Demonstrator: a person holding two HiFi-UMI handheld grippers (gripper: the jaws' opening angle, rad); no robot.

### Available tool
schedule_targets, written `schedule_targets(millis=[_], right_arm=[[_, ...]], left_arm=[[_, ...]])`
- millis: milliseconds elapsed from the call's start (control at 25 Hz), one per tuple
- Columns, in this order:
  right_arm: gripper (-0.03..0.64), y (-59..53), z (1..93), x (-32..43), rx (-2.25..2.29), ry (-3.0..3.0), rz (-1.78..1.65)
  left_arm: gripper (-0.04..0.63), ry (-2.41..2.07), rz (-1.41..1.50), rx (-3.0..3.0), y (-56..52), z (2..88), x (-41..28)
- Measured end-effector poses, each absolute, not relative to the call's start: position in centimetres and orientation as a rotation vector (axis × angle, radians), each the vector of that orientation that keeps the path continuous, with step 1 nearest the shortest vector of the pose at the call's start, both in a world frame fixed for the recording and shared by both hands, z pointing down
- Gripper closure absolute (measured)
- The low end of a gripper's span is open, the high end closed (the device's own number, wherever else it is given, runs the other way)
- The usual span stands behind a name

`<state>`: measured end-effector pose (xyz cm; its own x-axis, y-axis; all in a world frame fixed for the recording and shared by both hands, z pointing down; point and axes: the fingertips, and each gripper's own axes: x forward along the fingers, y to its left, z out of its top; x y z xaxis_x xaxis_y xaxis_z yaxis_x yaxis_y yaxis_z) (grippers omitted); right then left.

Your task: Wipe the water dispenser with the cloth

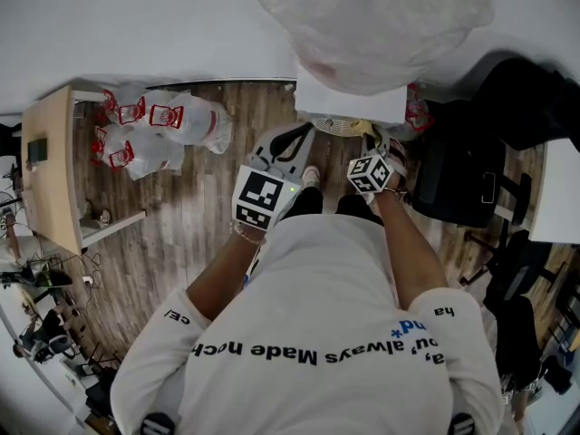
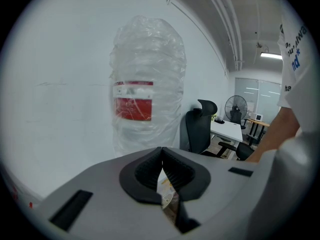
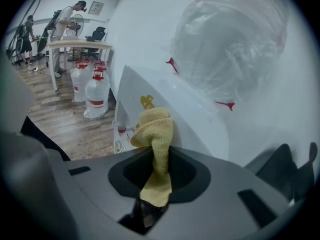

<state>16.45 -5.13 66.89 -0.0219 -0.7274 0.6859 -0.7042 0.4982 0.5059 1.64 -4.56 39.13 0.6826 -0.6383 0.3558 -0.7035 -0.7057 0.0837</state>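
Right gripper [image 3: 157,156]: jaws clenched on a yellow terry cloth [image 3: 154,129]; a bunched wad sticks out ahead of the jaws and a flat tail hangs back between them. The wad sits against or just off the white side panel of the water dispenser [image 3: 190,114], by the yellow logo; contact not certain.

Left gripper [image 2: 161,156]: jaws pressed together with nothing in them, raised toward the plastic-wrapped water bottle [image 2: 147,104] on top of the dispenser.

Head view: both grippers held low in front of the person, close to the dispenser's front; spare water bottles [image 1: 168,130] well apart on the wood floor.

Handling, as judged: cloth light, soft, limp; the hold mid-fold suits it, leaving the wad as the wiping face; a shallow pinch could slip under drag. Panel stiff and smooth, takes firm pressure; film over the bottle thin and snag-prone, so keep strokes on the casing.
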Motion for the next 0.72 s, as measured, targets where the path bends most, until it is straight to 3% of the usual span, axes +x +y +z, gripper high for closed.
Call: schedule_targets(millis=[720], right_arm=[[0.534,-4.3,66.9,22.0,1.252,-1.694,0.012]], left_arm=[[0.575,-1.047,0.439,2.699,-4.4,39.0,5.5]])
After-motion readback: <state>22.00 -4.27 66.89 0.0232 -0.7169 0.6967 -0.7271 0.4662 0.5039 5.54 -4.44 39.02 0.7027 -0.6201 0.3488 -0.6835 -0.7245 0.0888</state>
